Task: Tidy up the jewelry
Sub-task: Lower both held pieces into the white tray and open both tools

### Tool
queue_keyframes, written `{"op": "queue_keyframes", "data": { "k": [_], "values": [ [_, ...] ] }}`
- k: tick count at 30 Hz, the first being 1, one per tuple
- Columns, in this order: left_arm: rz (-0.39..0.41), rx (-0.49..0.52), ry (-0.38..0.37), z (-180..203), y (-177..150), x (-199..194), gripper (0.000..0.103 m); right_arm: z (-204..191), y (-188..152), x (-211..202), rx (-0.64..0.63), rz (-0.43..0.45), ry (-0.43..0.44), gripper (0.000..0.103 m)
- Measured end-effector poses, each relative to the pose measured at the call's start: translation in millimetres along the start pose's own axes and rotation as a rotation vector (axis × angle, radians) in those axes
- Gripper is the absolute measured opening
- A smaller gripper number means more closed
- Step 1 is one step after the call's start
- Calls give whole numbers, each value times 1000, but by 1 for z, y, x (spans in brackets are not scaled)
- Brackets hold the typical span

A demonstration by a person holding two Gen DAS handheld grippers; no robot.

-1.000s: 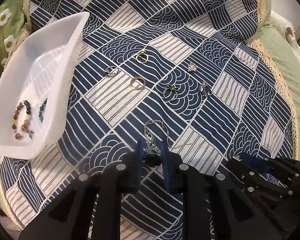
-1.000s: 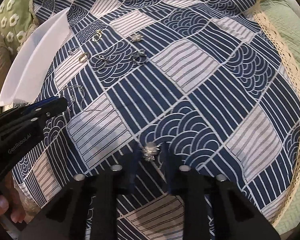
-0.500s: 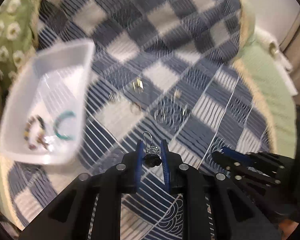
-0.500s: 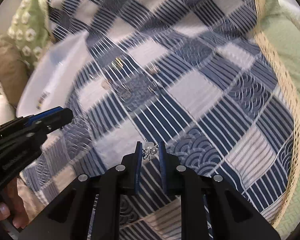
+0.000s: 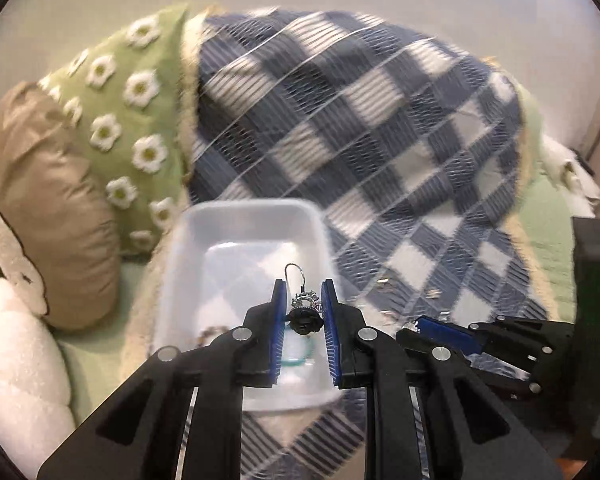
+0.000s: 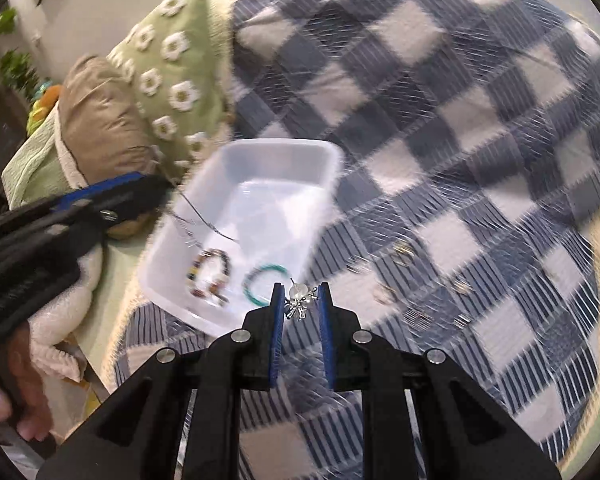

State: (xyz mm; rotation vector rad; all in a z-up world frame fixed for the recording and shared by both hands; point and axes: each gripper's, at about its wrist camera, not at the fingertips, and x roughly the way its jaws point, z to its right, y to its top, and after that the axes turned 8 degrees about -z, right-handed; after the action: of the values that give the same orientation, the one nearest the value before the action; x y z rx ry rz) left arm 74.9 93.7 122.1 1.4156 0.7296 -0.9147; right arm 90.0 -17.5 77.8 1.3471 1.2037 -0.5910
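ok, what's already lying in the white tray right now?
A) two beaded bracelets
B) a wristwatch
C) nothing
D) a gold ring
A: the right wrist view shows a multicoloured beaded bracelet and a teal bracelet lying in the white tray; the rings still lie on the cloth.

Dark-and-silver earring [image 5: 305,312] with hook up, pinched over white tray [image 5: 244,216]. Silver flower earring [image 6: 300,300] pinched beside tray. Bead bracelet [image 6: 210,276], teal bracelet [image 6: 262,282] inside.
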Motion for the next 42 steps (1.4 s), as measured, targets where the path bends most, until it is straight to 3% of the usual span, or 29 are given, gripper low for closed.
{"op": "queue_keyframes", "data": {
  "k": [7, 13, 20, 25, 38, 42],
  "values": [
    [-164, -96, 32, -70, -4, 93, 17, -32, 16, 81, -57, -99, -24, 17],
    [-237, -86, 70, -79, -7, 132, 17, -34, 22, 127, -74, -158, -51, 17],
    [-256, -73, 120, -74, -7, 154, 17, -31, 28, 147, -80, -163, -71, 17],
    [-277, -122, 115, -80, -5, 168, 17, -33, 30, 150, -103, -154, -88, 17],
    [-266, -98, 167, -76, -2, 170, 19, -34, 28, 151, -123, -162, -123, 18],
    [-248, -114, 159, -82, 0, 161, 23, -35, 28, 149, -121, -159, -116, 26]
  ]
}}
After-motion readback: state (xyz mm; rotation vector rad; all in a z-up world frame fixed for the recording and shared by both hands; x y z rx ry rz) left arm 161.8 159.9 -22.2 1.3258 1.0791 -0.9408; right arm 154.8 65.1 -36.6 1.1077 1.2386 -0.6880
